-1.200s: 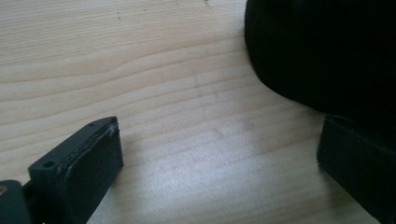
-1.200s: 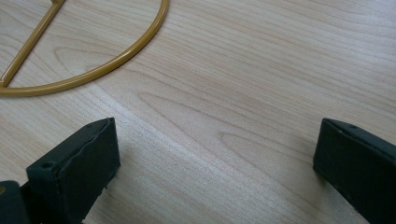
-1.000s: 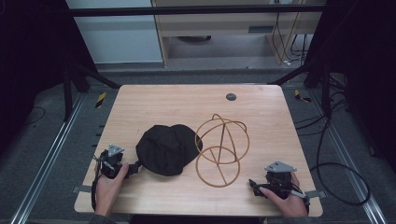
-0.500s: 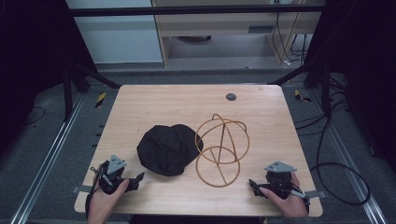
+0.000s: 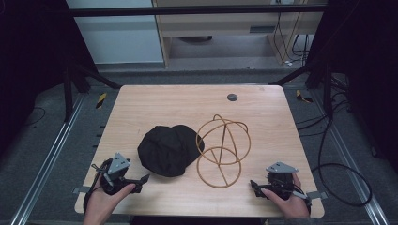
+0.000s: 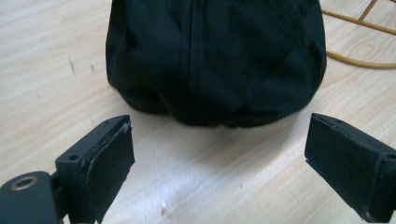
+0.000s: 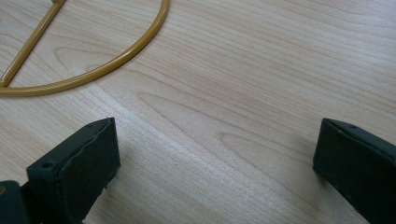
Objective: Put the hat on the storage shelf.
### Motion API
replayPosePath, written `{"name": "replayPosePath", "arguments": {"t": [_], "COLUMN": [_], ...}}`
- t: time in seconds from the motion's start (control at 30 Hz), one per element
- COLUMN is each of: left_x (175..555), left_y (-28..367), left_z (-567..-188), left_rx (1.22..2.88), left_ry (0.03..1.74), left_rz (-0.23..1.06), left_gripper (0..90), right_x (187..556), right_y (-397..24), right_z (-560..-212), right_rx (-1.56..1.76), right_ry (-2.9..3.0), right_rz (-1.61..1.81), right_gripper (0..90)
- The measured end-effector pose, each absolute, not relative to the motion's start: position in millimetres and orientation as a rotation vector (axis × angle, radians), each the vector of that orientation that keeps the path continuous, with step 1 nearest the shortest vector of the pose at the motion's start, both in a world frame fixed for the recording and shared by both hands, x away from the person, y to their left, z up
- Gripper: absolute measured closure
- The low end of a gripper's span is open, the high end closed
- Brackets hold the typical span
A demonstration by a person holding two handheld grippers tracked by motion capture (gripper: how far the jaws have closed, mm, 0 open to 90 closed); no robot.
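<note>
A black cap (image 5: pixel 168 149) lies near the middle of the wooden table (image 5: pixel 187 105); in the left gripper view the cap (image 6: pixel 215 56) sits just beyond the jaws. A gold wire stand (image 5: pixel 222 146) stands to its right, touching the cap's edge. My left gripper (image 5: pixel 143 179) rests at the front left, open, with nothing between its jaws, a short way from the cap. At the front right my right gripper (image 5: pixel 252 185) is open over bare wood, and the stand's base ring (image 7: pixel 93 70) curves across the upper left of the right gripper view.
A small dark round disc (image 5: pixel 232 97) sits near the table's far edge. Metal rails (image 5: pixel 51 154) run along the floor on both sides, and cables (image 5: pixel 338 168) trail at the right. Bare wood lies between the two grippers at the front.
My left gripper has drawn back from the cap toward the front left edge and now stands apart from it. The right gripper has stayed put.
</note>
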State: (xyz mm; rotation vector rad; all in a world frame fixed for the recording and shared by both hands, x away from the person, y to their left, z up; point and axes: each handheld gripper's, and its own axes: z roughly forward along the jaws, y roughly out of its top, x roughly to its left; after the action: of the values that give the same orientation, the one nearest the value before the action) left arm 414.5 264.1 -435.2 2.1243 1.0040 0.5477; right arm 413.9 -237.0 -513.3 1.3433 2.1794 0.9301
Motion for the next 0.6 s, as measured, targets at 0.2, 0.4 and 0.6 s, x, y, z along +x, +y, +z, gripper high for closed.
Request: {"name": "replayPosePath", "arguments": {"t": [0.2,0.4,0.6], "left_x": [426,449,459], "left_y": [253,247,248], "left_z": [-427,-429,-436], "left_rx": [2.151,2.180,2.184], "left_ry": [1.004,1.015,0.992], "left_rz": [0.554,0.548,0.542], "left_gripper": [6.0,4.5,3.7], "right_x": [414,414,414], "right_y": [-237,-237,-237], "right_z": [-513,-513,-513], "right_rx": [1.344,1.344,1.343], "right_ry": [2.179,2.180,2.180], "right_rz": [0.930,0.931,0.930], "right_gripper": [0.7,0.7,0.7]}}
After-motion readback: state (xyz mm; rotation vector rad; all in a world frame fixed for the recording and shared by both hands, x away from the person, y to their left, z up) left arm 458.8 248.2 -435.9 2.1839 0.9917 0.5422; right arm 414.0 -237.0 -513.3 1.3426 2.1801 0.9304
